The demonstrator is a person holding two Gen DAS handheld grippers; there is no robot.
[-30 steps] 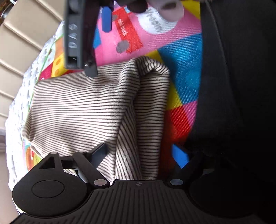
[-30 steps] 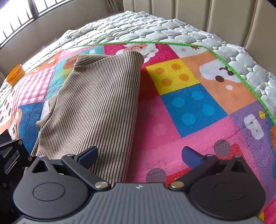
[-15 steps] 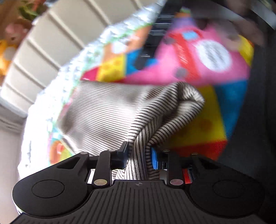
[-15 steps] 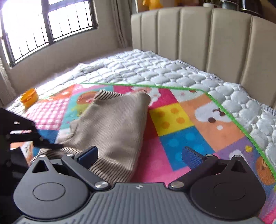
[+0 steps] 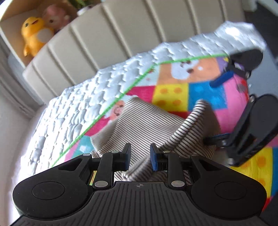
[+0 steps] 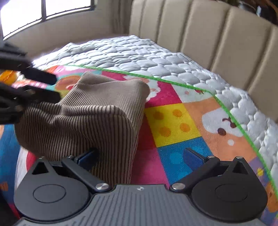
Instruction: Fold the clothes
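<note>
Striped garment (image 6: 83,121) lies humped on the play mat (image 6: 173,121), its long axis running away toward the headboard (image 6: 208,31); left gripper (image 5: 139,154) pinches its near edge, nearer than the right gripper (image 6: 140,156), whose jaws gape empty.

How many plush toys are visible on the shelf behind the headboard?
2: a yellow duck at the shelf's left, and a pink plush just right of it, blurred. More may be hidden outside the frame.

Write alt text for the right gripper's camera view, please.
The open right gripper reaches around a lifted fold of striped brown garment over a colourful play mat on a quilted white bed; the left gripper is at left.
</note>
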